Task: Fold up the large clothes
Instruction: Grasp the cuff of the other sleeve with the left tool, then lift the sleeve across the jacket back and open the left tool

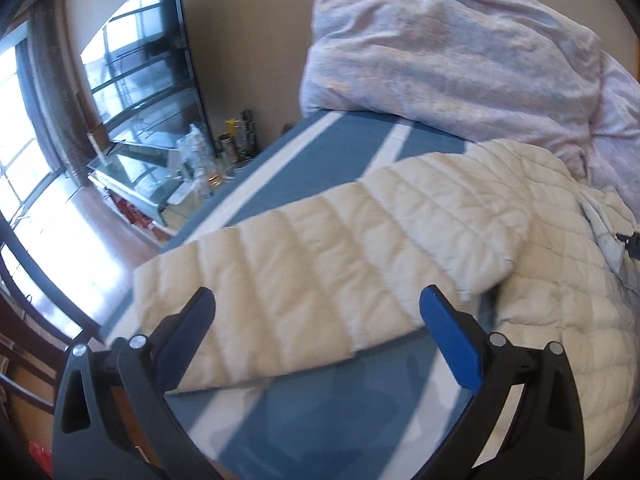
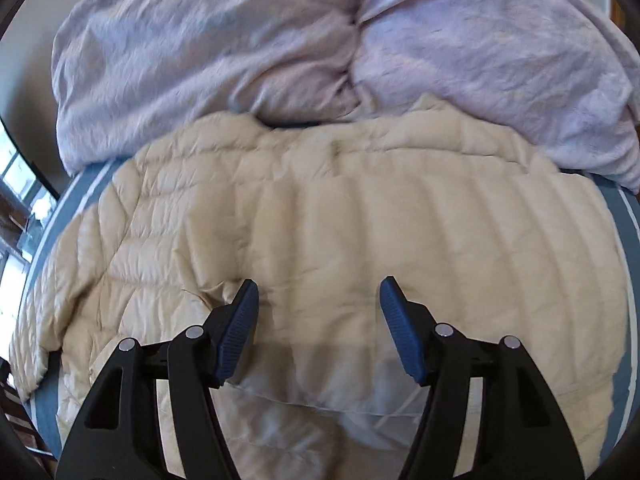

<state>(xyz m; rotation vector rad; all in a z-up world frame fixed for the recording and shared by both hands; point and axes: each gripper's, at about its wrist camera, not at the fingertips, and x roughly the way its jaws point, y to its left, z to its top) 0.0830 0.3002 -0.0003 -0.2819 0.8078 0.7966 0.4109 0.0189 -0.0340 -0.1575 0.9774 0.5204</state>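
Note:
A cream quilted puffer jacket lies spread on the blue striped bed sheet. In the left wrist view one sleeve stretches out flat toward the bed's edge, and the body lies to the right. My left gripper hovers above the sleeve's cuff end, jaws wide apart and nothing between them. My right gripper hangs over the jacket's body, open, with only fabric below its blue pads. The pale lining shows near the bottom.
A rumpled lilac duvet is heaped along the far side of the bed, touching the jacket's top edge. Left of the bed stand a dark television, a glass stand with bottles and clutter, and bright windows.

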